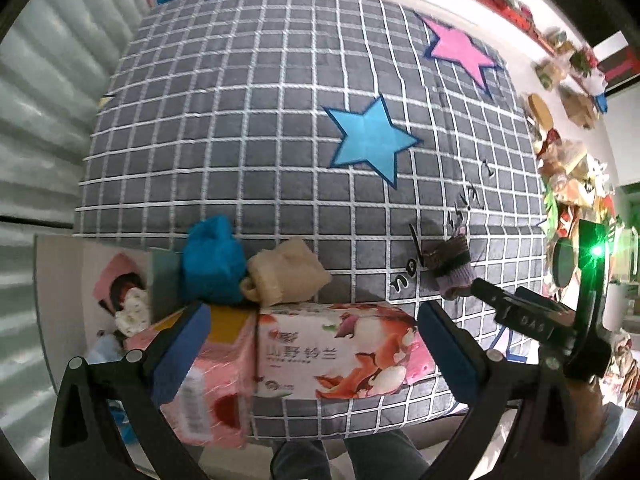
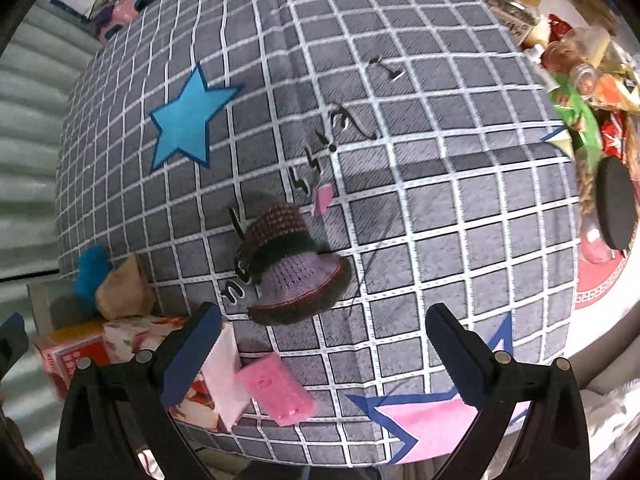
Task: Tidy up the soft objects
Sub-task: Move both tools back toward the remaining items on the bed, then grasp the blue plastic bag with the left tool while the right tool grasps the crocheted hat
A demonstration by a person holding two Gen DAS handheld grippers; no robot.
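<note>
Jaws gape; right gripper (image 2: 324, 344) near knitted hat (image 2: 294, 268).

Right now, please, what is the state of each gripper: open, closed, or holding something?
Left gripper: open, holding nothing; tissue box lies between its fingers.
Right gripper: open, holding nothing; knitted hat lies ahead.

The right gripper (image 2: 324, 344) hangs with jaws apart over a grey checked bedspread (image 2: 440, 220), just short of a knitted hat (image 2: 294, 268); a pink tissue pack (image 2: 276, 396) lies nearer.
</note>
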